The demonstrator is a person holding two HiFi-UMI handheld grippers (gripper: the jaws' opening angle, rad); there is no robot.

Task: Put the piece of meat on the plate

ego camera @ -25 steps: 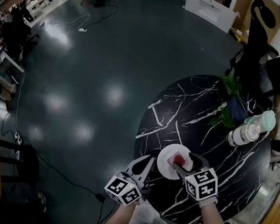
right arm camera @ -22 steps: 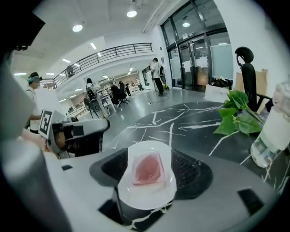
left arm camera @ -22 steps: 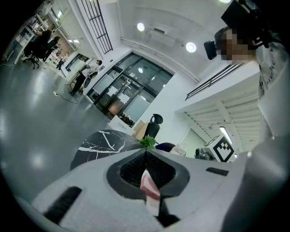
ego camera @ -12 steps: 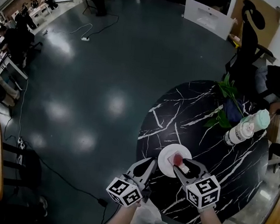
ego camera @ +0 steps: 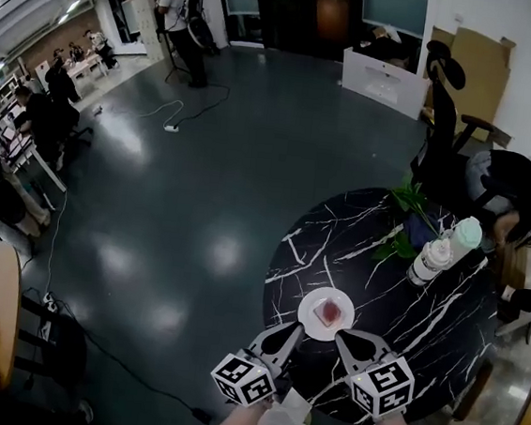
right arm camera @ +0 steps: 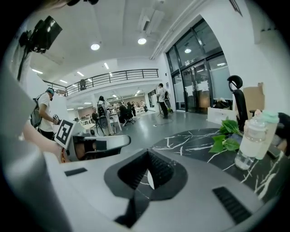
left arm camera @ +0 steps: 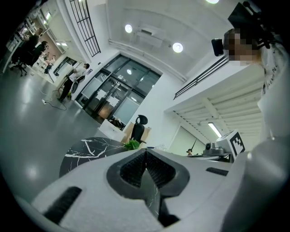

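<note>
We see the left gripper clenched on nothing, its jaws pressed together, hovering over the table's near edge, higher and a little further back than a second ago. To its right, the plate sits just inside that near edge with the piece of meat on it, where it lay before. The right gripper stood over the plate a second ago with its jaws spread round the meat. Now it has drawn back clear of the plate and its jaws are clenched and empty. Our view has also lifted, so more of the room shows.

The table is round, black with white veins. Toward its far right edge stand a green plant and two bottles, close together. Around it lies a glossy dark floor with a cable trailing at the left. A person stands far off at the left, and an office chair stands beyond the table's far edge.
</note>
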